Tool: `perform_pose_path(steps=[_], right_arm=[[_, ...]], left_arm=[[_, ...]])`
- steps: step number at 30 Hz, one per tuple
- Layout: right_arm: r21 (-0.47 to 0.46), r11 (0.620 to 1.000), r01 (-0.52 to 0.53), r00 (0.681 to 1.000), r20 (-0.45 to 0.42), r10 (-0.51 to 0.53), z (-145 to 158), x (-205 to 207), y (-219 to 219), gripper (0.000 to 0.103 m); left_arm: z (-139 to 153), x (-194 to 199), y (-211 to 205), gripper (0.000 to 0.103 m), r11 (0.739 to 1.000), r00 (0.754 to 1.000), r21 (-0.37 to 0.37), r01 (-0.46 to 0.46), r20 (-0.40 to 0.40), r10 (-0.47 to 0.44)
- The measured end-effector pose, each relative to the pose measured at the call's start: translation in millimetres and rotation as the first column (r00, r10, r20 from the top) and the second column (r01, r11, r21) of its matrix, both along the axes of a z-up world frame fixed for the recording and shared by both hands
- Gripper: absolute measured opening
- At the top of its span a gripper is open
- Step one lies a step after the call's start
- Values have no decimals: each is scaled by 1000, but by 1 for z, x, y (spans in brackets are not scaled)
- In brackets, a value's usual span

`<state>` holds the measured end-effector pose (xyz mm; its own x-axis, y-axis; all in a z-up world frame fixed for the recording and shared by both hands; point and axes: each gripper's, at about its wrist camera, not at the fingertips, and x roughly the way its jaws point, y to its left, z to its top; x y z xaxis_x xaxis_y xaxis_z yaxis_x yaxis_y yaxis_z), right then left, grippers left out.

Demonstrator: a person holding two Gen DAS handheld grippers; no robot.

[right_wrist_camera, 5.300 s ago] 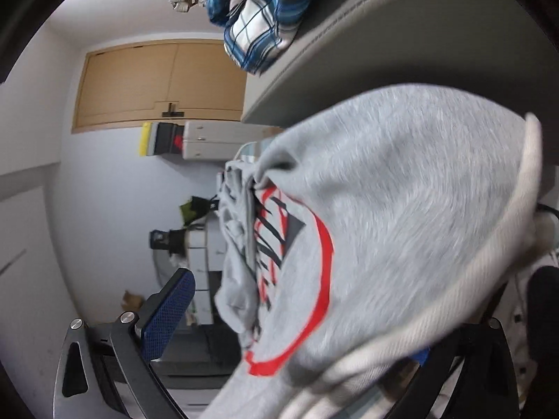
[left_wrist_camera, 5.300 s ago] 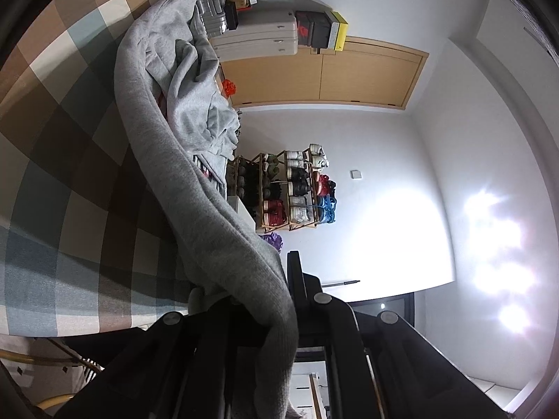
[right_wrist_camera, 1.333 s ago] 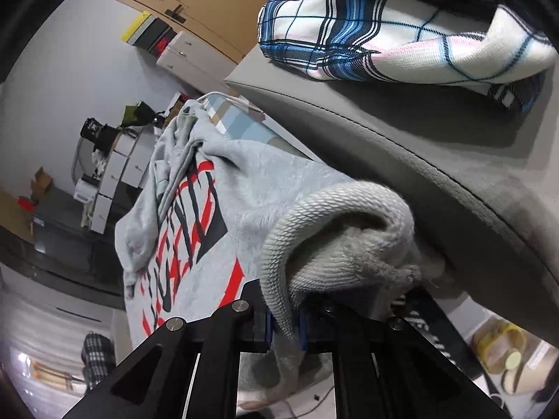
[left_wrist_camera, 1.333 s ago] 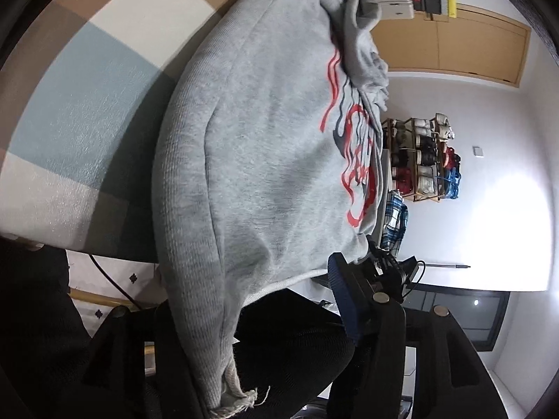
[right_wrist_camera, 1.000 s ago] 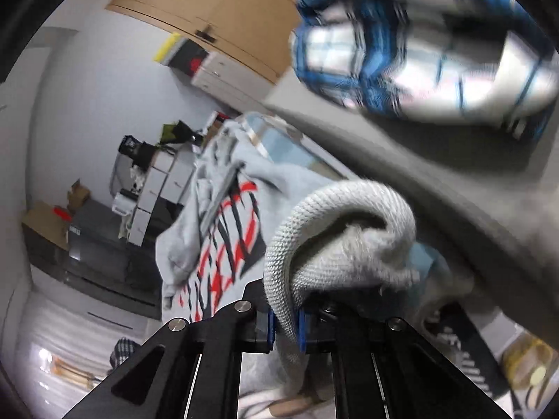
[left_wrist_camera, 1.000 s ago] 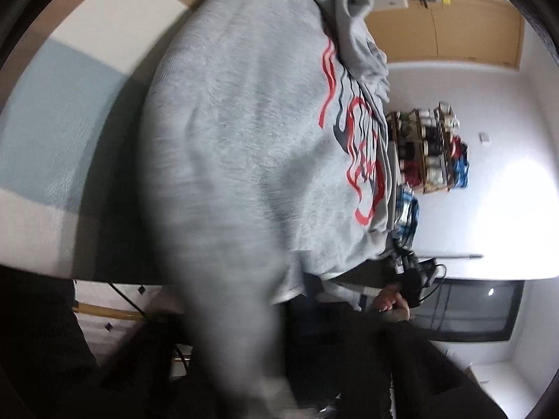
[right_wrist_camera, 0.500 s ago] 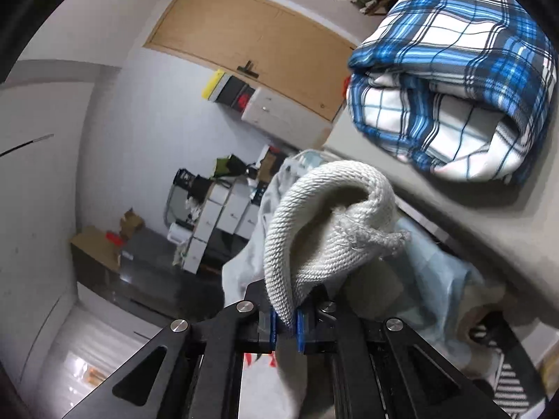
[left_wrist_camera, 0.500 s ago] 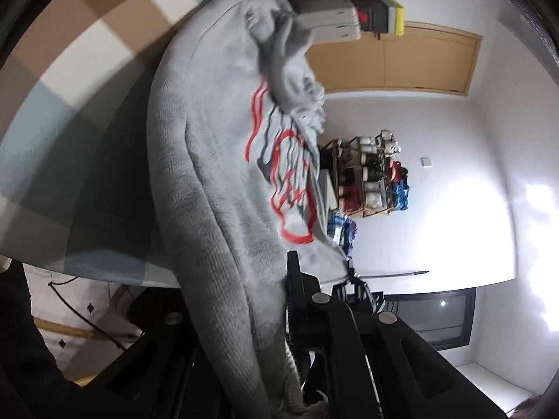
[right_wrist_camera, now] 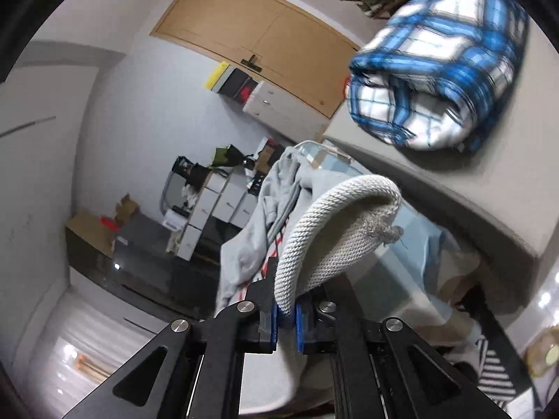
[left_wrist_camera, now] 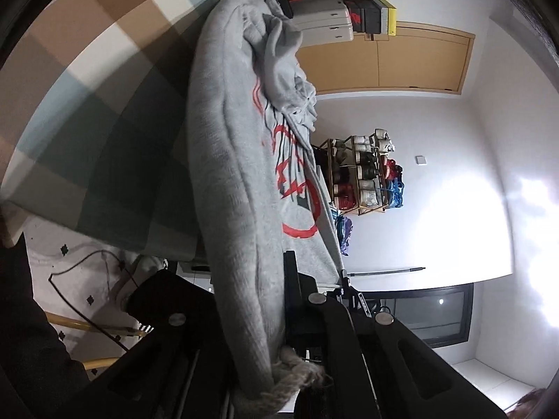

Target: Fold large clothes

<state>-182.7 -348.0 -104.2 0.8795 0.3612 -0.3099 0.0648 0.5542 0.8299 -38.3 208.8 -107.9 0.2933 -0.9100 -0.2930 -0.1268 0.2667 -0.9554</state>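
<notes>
White walls and a wide wooden door (left_wrist_camera: 384, 59) close in the room, and a checked cloth (left_wrist_camera: 87, 80) in squares of brown, white and pale blue covers the desk (left_wrist_camera: 21, 237). On that cloth lies the grey sweatshirt (left_wrist_camera: 223, 146), soft and fuzzy, with red and dark marks printed on its front and its hood bunched up at the far end. The sweatshirt hangs off the near edge of the desk and runs down into the left gripper (left_wrist_camera: 279, 314), whose black fingers are pressed close on the thick ribbed hem, so the cloth is pinched between them. In the right wrist view, the right gripper (right_wrist_camera: 286, 317) has its blue pads (right_wrist_camera: 299, 324) nearly together, with only the cloth between them, and it holds the other end of the ribbed hem (right_wrist_camera: 335, 223), which curls up in a fat, rope-like loop above the fingers. The rest of the sweatshirt trails away behind that loop across the desk. Beside the desk is a grey padded surface (right_wrist_camera: 436, 181), and on it rests a folded plaid cloth (right_wrist_camera: 436, 66) in blue and white, puffy and rounded. Against the far wall stands a wooden shoe rack (left_wrist_camera: 363, 174) with shoes filling its shelves. White drawers (right_wrist_camera: 209, 206) stand further back, by a dark floor.
</notes>
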Motion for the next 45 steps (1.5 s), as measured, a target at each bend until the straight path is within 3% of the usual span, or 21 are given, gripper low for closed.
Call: perform_pose_path(steps=[5,10,14,21,26,30,34,36,38,40,41,42,44,45], right_arm=[[-83,996,-35,999,18,37,33,41,2,7],[-207,977,-46,999,17,51,79,118,14,7],[-290,955,-61,998,-16,59,107,209,30,7],[-406,909,-98,994,-87,69,128,370,57,7],[-470,875,-115,990,-132,59,121,459,77,7],[-483,862,-153,971,-237,39,93,526,82,7],[-489,820,-298,908,-409,86,45,578,89,7],[-425,845,-326,877,-470,102,22,591,79,7],[-398,868,-296,882,-462,89,13,596,64,8],[-382,889,-254,887,-459,56,13,595,51,12],[-371,896,-244,888,-457,53,14,593,46,14],[-365,902,-231,894,-446,49,16,590,42,21],[-392,898,-201,911,-411,25,26,581,34,58],[-397,901,-176,921,-389,9,32,578,28,94]], left_arm=[[21,52,5,0,1000,1000,24,-19,24,18],[46,136,6,0,994,997,72,-77,37,75],[57,206,-1,0,988,993,104,-117,32,115],[58,313,-11,0,973,987,170,-158,28,156],[41,381,-2,0,957,978,205,-207,16,208],[11,424,14,0,934,962,256,-249,-46,269],[-17,462,11,0,930,962,311,-196,-122,244],[-27,472,7,0,922,954,333,-196,-152,257],[-35,484,-4,0,926,957,342,-158,-177,229],[-25,486,-10,0,934,970,325,-149,-133,202],[-13,482,-12,0,935,977,308,-174,-69,204],[-6,481,-11,3,935,977,302,-186,-43,208],[3,473,-9,23,937,973,279,-208,-42,228],[5,473,-5,52,933,966,274,-235,-44,256]])
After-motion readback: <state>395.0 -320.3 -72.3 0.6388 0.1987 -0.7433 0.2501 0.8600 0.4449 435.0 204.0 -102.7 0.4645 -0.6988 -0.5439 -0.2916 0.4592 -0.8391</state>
